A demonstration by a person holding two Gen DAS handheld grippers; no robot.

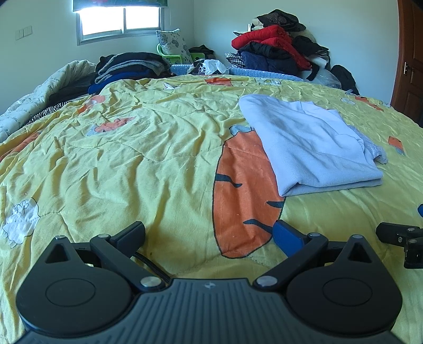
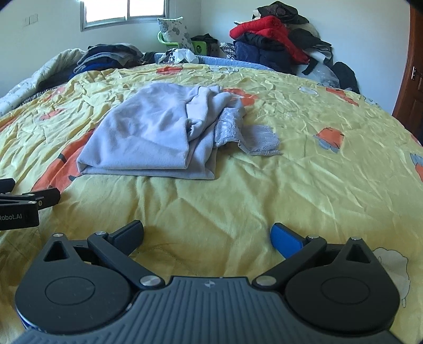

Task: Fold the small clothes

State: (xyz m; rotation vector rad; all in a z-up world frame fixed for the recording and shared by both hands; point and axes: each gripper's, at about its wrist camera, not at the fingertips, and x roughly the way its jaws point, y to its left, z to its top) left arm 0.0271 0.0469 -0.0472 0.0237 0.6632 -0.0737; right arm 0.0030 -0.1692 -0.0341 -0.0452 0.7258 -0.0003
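Right gripper (image 1: 401,244) cut by frame edge in left view; left gripper (image 2: 23,203) likewise in right view. Lace piece (image 2: 248,135) partly tucked under lilac garment (image 2: 148,135) ahead. Door (image 1: 409,60) cropped.

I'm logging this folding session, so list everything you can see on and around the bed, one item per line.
Garment: one, pale lilac, partly folded on the bedspread, lace trim spilling out on its right.
Bedspread: one, yellow with orange carrot prints, covers the bed.
Folded dark clothes: one stack, grey, black and blue, far left of the bed.
Jacket pile: one heap, red, black and navy, far right corner.
Pillow: one, grey floral, under the window.
Door: one, brown wood, right edge.
Left gripper: open, empty, over the bedspread.
Right gripper: open, empty, short of the garment.
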